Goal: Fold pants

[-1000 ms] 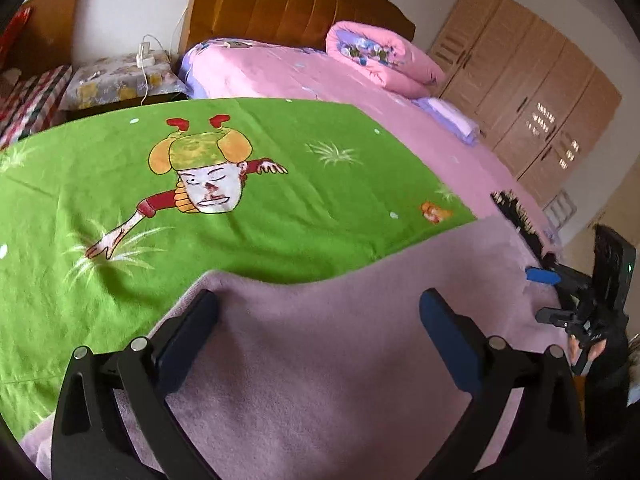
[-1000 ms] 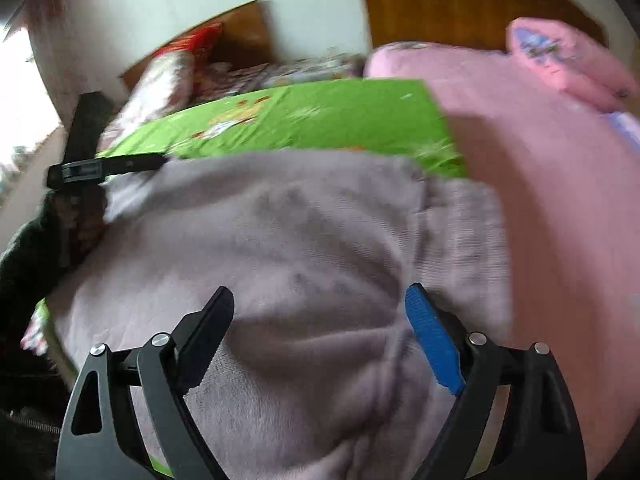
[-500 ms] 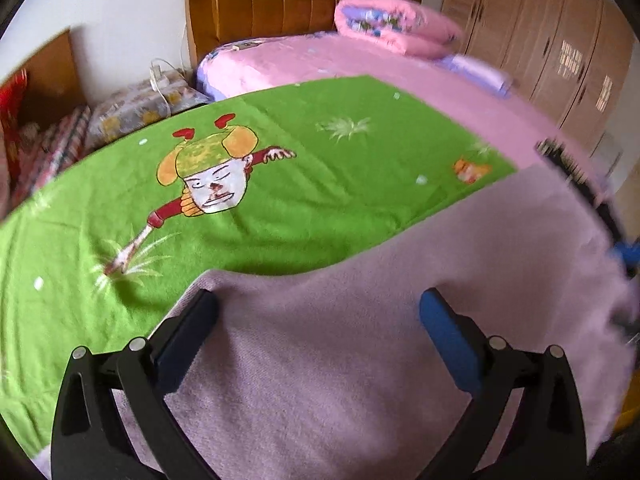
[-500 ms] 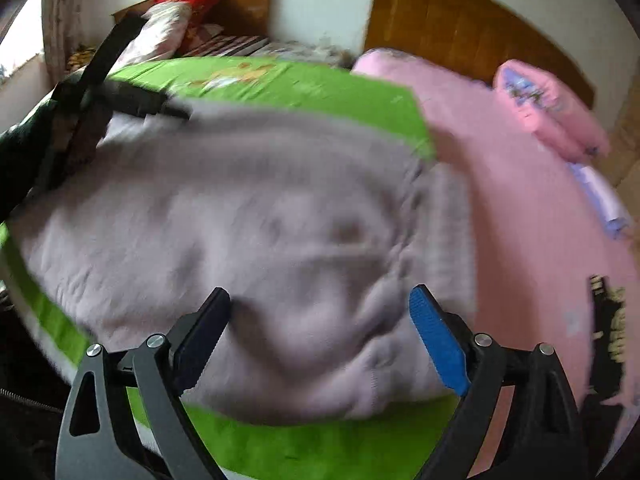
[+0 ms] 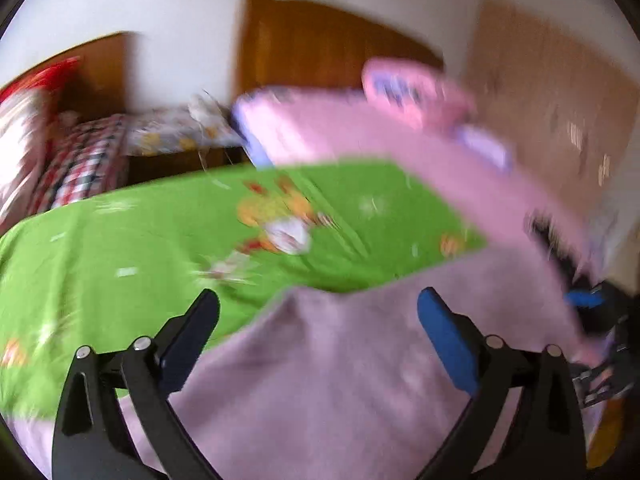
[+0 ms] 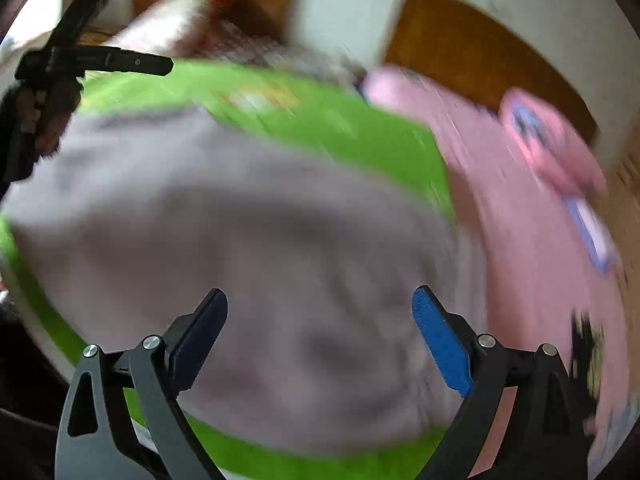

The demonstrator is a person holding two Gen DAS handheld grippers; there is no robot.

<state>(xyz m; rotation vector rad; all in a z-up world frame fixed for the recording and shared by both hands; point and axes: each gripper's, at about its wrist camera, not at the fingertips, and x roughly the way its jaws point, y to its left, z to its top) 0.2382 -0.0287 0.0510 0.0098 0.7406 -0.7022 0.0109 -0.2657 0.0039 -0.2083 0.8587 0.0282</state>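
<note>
Mauve pants [image 6: 248, 248] lay flat on the green sheet [image 6: 340, 128]; right tool [image 6: 320, 320] hovered above them, jaws widening, gripping nothing; left tool [image 5: 318, 320] likewise spread, empty.

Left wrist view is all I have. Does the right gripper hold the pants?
Observer: No. The right gripper is open, its jaws have just been opening, and nothing is between the pads; the pants lie below it.
Operator: Where do the pants end on my side?
Observer: Their near edge shows in the right wrist view, with a strip of green sheet before it.
Operator: And what is behind my left gripper?
Observer: A hand holds it, by the left edge of the pants.
</note>
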